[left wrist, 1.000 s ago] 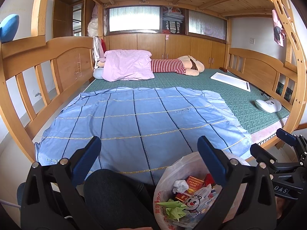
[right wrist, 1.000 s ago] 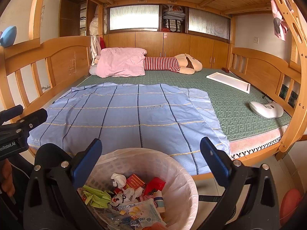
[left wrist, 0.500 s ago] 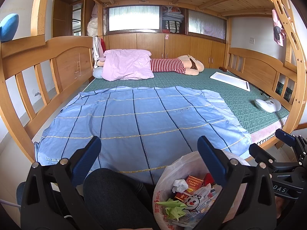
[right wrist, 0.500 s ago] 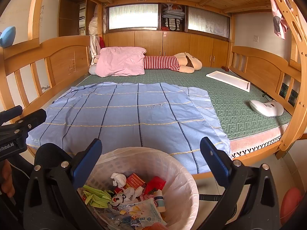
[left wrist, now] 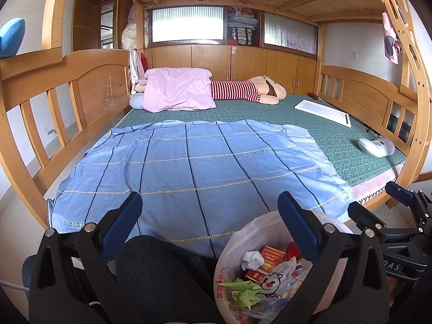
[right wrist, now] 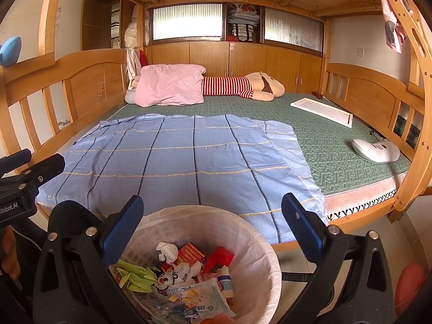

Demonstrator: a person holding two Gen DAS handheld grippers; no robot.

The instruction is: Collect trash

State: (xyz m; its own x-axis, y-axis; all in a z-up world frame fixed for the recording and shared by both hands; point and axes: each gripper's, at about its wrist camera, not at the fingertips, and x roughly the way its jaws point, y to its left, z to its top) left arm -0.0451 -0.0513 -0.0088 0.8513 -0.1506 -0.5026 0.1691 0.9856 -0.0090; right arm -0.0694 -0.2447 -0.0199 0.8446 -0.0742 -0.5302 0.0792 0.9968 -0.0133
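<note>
From the left wrist we see our left gripper [left wrist: 209,208] with its 2 blue fingers spread wide, pinching nothing. Below it and to the right stands the trash bin [left wrist: 235,245], lined with a white plastic bag and holding a crumpled tissue [left wrist: 252,259], a red packet [left wrist: 271,253] and green folded paper [left wrist: 243,291]. A dark-clad knee [left wrist: 159,267] sits just left of the bin. Beyond lies the blue checked sheet [left wrist: 194,167] on the green mattress [left wrist: 337,135].

From the right wrist, our right gripper [right wrist: 212,210] is likewise spread and holds nothing. The trash bin [right wrist: 259,240] sits directly beneath it, between the fingers, in front of the bed's edge. The left gripper [right wrist: 29,170] shows at far left.
</note>
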